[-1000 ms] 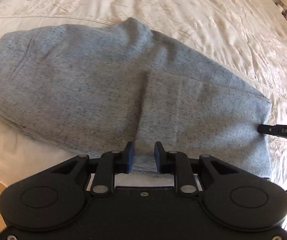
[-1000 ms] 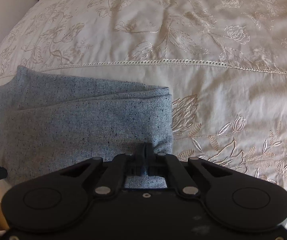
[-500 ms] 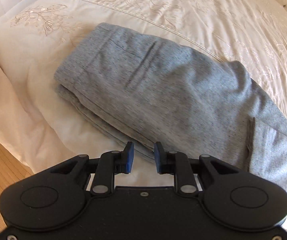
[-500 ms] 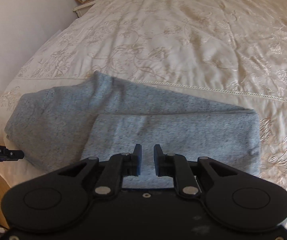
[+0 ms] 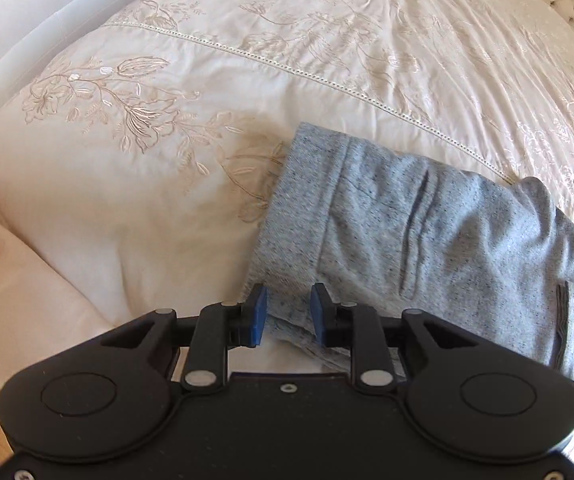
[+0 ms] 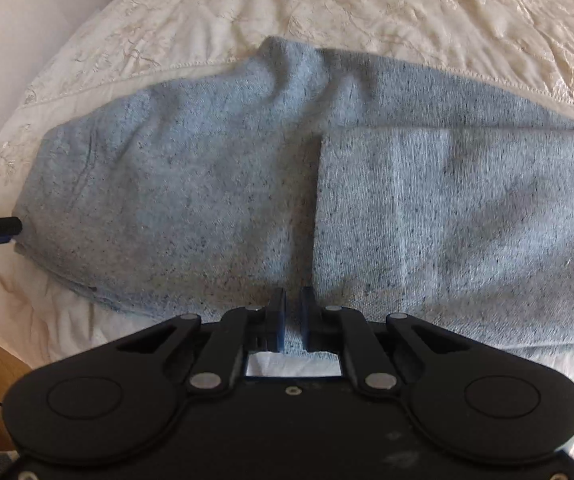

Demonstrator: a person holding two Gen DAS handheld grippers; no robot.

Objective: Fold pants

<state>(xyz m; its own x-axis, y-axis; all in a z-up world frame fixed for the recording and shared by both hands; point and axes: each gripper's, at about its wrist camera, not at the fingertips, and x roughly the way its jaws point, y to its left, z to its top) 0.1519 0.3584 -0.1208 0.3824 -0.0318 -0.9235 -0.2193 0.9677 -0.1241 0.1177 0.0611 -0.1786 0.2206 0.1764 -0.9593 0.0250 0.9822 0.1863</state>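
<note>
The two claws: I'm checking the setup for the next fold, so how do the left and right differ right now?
The left claw has a wide gap and its jaws are opening; the right claw has a narrow gap and its jaws are closing. The left sits at the pants' end edge beside bare bedspread; the right sits mid-length, by a folded layer's edge. Both have grey fabric between blue pads.

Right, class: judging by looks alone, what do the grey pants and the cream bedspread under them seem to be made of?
Grey pants: probably a soft knit jersey or sweatshirt fleece, matte; the heathered grey-blue surface with dark flecks and thick, soft folds suggests it.

Cream bedspread: probably a smooth woven cotton or satin blend with a slight sheen; it catches light along the creases and carries embroidered floral stitching. The exact fibre cannot be told.
</note>
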